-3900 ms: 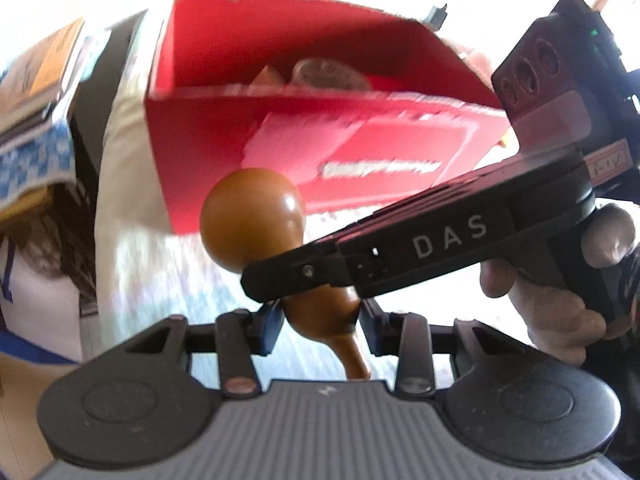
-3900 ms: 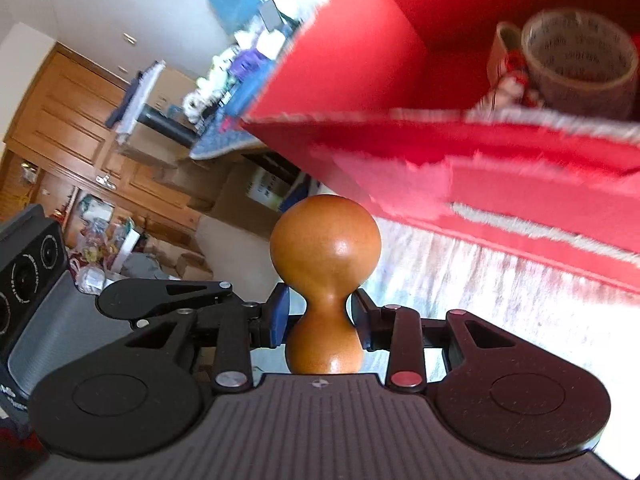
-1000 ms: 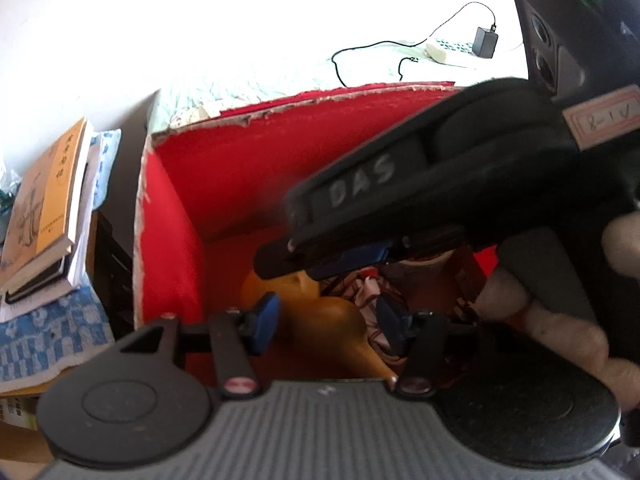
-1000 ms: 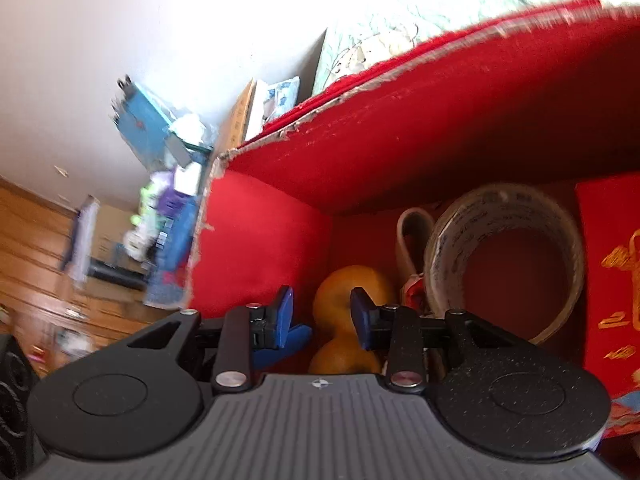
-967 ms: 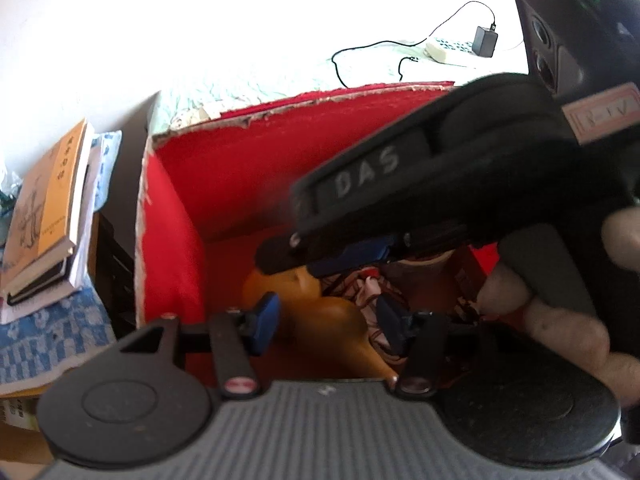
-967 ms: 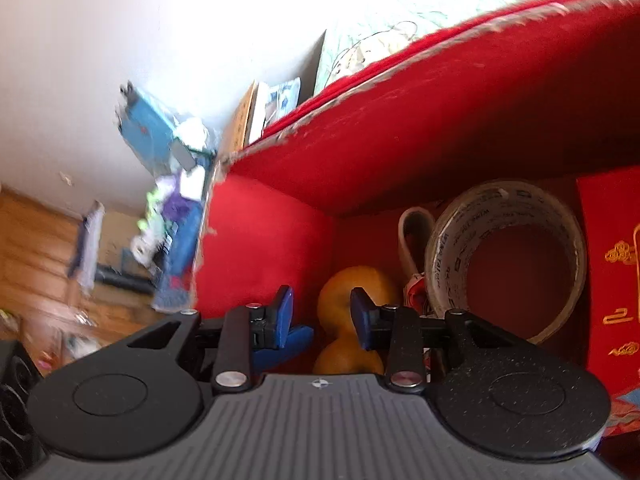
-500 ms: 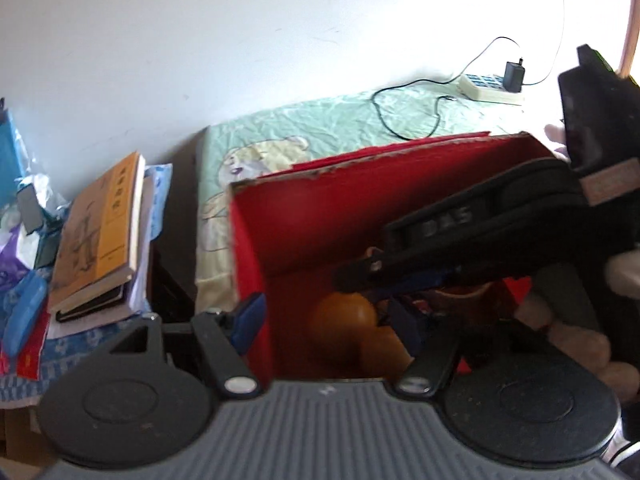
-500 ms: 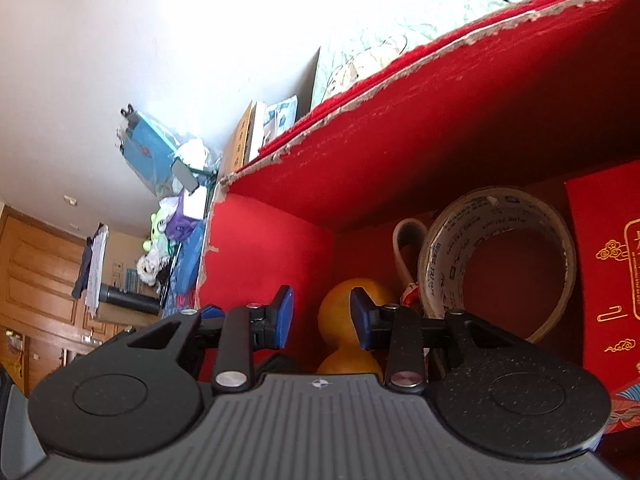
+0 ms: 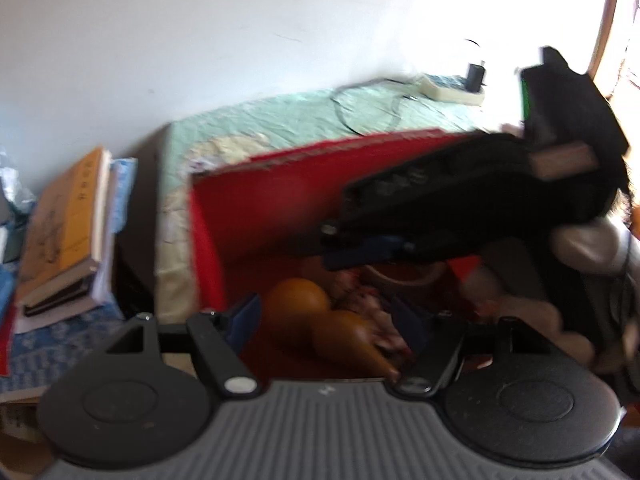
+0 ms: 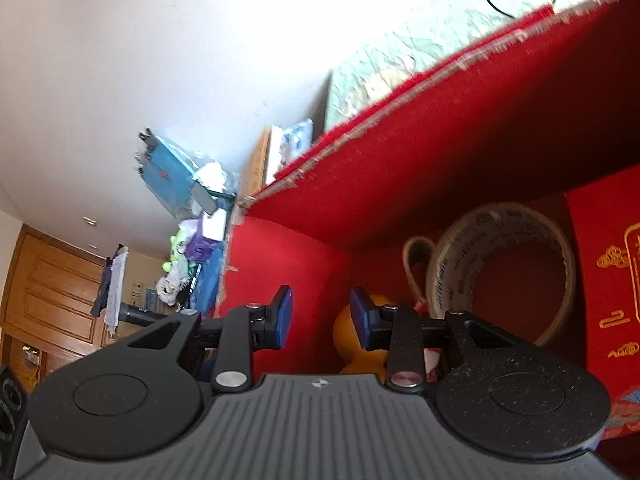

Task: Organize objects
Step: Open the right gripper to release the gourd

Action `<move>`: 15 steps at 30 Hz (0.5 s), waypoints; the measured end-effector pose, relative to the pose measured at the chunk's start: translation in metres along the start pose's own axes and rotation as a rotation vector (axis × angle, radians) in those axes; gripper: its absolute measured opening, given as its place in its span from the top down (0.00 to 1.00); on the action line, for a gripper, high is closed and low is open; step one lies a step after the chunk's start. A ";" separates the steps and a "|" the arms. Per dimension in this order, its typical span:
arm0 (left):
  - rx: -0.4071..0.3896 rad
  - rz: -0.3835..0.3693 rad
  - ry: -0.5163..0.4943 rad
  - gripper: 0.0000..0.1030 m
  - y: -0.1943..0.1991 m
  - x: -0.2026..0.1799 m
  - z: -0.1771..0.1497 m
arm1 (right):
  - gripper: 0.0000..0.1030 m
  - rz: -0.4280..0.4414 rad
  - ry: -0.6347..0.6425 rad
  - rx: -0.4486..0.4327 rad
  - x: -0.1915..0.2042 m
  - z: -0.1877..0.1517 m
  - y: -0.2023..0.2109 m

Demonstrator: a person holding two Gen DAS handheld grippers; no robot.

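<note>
A brown wooden gourd lies on its side in the near left corner of the red box, free of both grippers. My left gripper is open above it, the blue pads wide apart on either side. My right gripper is open over the box's left wall, with the gourd just behind its right pad. The right gripper's body reaches into the box from the right in the left wrist view.
The box also holds a roll of clear tape, a red envelope with gold print and small bits. It sits on a green sheet. Books are stacked on the left. A power strip and cable lie behind.
Both grippers carried the gourd into the box and let go of it. In the last half second both have opened wider and drawn back up a little; the gourd stays in the box.
</note>
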State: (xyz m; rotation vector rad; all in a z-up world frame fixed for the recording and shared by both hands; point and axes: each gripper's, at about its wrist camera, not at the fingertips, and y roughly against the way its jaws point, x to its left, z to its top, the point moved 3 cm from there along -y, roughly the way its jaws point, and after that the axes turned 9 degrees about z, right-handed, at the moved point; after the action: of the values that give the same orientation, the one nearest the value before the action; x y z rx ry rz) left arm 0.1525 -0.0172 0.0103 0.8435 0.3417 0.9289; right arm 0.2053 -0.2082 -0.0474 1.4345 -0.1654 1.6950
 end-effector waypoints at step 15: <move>0.097 0.295 -0.156 0.41 -0.037 -0.020 0.003 | 0.66 -0.065 -0.005 0.029 -0.003 0.000 0.009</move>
State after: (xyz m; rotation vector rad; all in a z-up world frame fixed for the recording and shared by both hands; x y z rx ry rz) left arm 0.1635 -0.0460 -0.0177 1.0680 0.1294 1.1179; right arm 0.1988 -0.2152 -0.0466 1.4506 -0.0966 1.6471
